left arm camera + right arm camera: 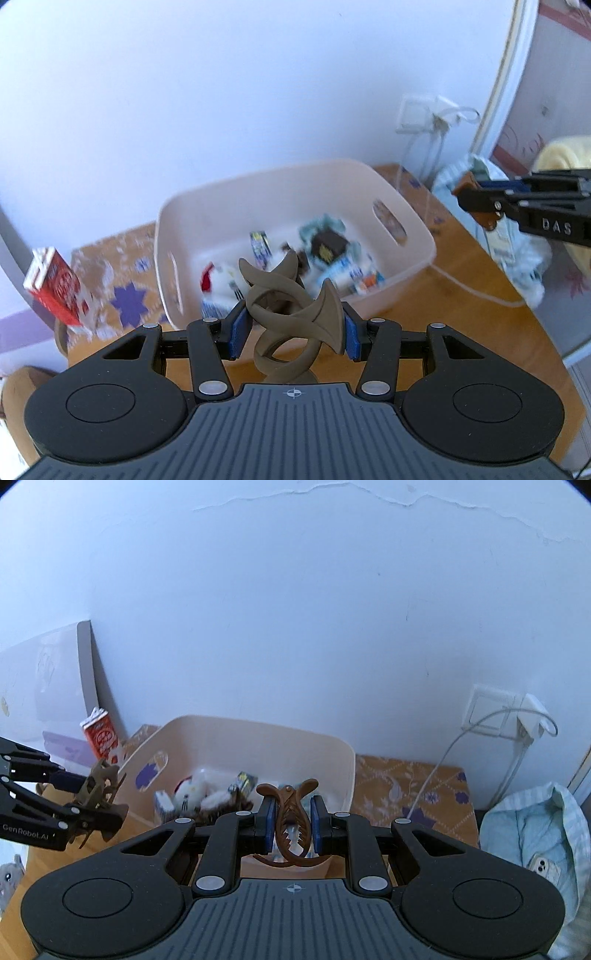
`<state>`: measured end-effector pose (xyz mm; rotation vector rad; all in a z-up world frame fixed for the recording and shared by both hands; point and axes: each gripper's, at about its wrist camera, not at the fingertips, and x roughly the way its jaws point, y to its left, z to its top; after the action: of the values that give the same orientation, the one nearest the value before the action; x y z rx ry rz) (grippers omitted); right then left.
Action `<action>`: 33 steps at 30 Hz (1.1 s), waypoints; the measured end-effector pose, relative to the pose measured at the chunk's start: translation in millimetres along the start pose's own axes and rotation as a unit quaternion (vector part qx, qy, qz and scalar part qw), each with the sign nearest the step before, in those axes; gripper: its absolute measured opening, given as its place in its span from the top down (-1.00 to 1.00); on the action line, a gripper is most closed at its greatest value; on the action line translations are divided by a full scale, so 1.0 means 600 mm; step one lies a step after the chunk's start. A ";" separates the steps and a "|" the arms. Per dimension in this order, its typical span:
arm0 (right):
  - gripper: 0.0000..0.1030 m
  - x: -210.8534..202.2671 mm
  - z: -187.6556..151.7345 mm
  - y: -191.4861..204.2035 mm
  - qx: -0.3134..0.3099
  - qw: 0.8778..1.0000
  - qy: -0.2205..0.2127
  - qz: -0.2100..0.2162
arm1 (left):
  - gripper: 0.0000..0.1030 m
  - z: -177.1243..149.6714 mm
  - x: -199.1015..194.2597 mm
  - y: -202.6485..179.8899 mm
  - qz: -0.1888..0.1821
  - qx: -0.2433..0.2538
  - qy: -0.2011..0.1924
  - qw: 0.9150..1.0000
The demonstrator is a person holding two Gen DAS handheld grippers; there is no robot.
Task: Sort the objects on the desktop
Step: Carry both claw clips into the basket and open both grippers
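My left gripper [293, 328] is shut on an olive-brown hair claw clip [291, 314], its blue pads pressing both sides, held in the air in front of the cream plastic bin [406, 206]. In the right wrist view that same clip [98, 786] shows at the left, in the left gripper [92, 801]. My right gripper [293, 825] is shut on a reddish-brown toothed hair clip [291, 823], just before the bin [258, 727]. From the left wrist view the right gripper [476, 210] enters at the right with the brown clip [467, 186].
The bin holds several small items, among them a white plush toy [192, 794] and small packets [260, 247]. A red-and-white carton [53, 286] stands left of the bin. A light blue striped bag [532, 834] lies on the right. A wall socket with charger and cable [517, 720] is behind.
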<state>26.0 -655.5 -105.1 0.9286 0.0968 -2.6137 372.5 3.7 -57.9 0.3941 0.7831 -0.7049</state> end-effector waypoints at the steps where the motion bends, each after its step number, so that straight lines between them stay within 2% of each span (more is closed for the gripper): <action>1: 0.65 0.004 0.006 0.001 0.000 1.000 -0.002 0.000 | 0.01 0.007 0.002 0.004 0.004 -0.002 -0.004 1.000; 8: 0.65 0.050 0.039 0.007 -0.010 1.000 -0.003 -0.001 | 0.01 0.058 0.038 0.029 0.037 -0.028 -0.019 0.999; 11: 0.65 0.076 0.047 0.012 -0.014 1.000 0.003 0.004 | 0.01 0.076 0.058 0.035 0.039 -0.040 -0.016 0.998; 14: 0.65 0.107 0.047 0.020 -0.028 0.999 0.014 0.002 | 0.01 0.088 0.086 0.038 0.047 -0.049 0.001 0.998; 21: 0.65 0.184 0.027 0.032 -0.043 0.998 0.053 -0.015 | 0.01 0.075 0.154 0.059 0.063 -0.113 0.044 0.991; 26: 0.64 0.228 0.007 0.035 -0.031 0.995 0.094 -0.019 | 0.01 0.061 0.182 0.055 0.077 -0.107 0.067 0.989; 30: 0.64 0.248 -0.010 0.035 -0.010 0.992 0.122 -0.014 | 0.01 0.053 0.192 0.059 0.061 -0.114 0.087 0.988; 31: 0.46 0.253 -0.010 0.035 -0.007 0.992 0.126 -0.015 | 0.00 0.050 0.193 0.057 0.058 -0.106 0.089 0.989; 33: 0.31 0.257 -0.012 0.036 -0.004 0.991 0.131 -0.020 | 0.00 0.046 0.195 0.054 0.060 -0.088 0.096 0.990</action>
<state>-72.5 -723.0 -205.6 1.2760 0.1936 -2.5101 467.4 -38.8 -125.8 0.3494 0.9877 -0.4849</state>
